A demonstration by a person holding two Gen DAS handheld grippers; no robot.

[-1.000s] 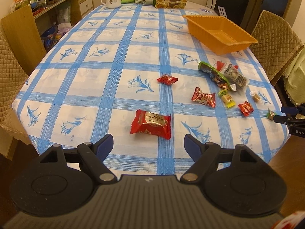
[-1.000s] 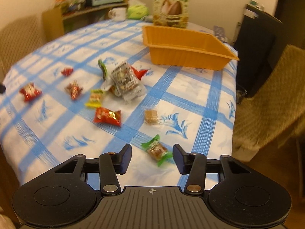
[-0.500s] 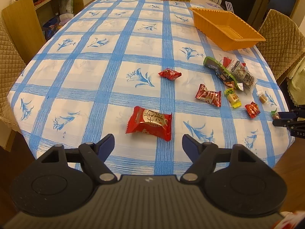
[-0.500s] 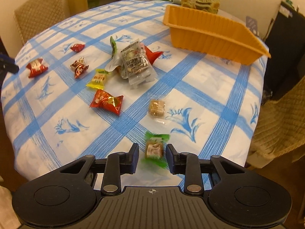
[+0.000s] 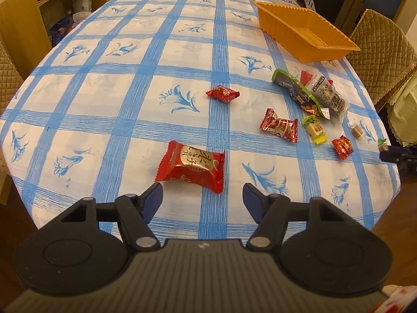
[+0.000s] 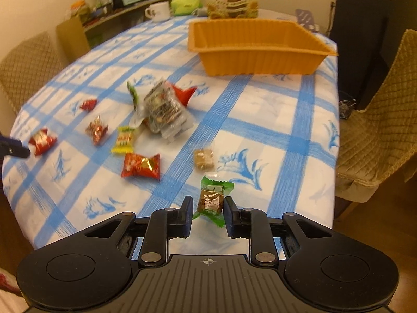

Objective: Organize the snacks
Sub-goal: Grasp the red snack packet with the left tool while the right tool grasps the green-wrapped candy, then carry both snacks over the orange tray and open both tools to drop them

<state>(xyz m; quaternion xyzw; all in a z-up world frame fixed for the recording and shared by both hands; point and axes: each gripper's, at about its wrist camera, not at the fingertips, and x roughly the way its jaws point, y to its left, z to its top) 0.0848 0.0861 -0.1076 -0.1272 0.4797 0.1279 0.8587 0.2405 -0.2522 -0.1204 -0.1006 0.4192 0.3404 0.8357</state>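
The small green-wrapped candy point(image 6: 212, 200) with a brown centre sat near the table's edge, between the two black fingers of the right gripper point(image 6: 208, 210). The jaws were closing on it and the pads pressed its sides, whereas a second earlier they had stood wide with the candy lying loose and angled on the cloth ahead of them.

The large red foil snack packet point(image 5: 191, 166) with a gold label lay flat on the blue-checked white tablecloth point(image 5: 130, 83), just ahead of the left gripper point(image 5: 202, 194). Its blue-padded jaws were closing but gripped nothing; the packet lay beyond the tips, its near edge just short of the left one. Compared with a second before, the packet filled more of the left wrist view and sat closer to the fingertips.

The other sweets lay scattered between the two grippers: a small red candy point(image 5: 222, 94), a red-and-white twist-wrapped candy point(image 5: 280, 125), a yellow candy point(image 5: 316, 130), a clear-wrapped brown cube point(image 6: 204, 159), and a heap of clear and green nut packets point(image 6: 163, 109).

The orange ribbed plastic basket point(image 6: 260, 60) stood beyond the heap, well apart from both grippers; what showed of its inside held no snacks.
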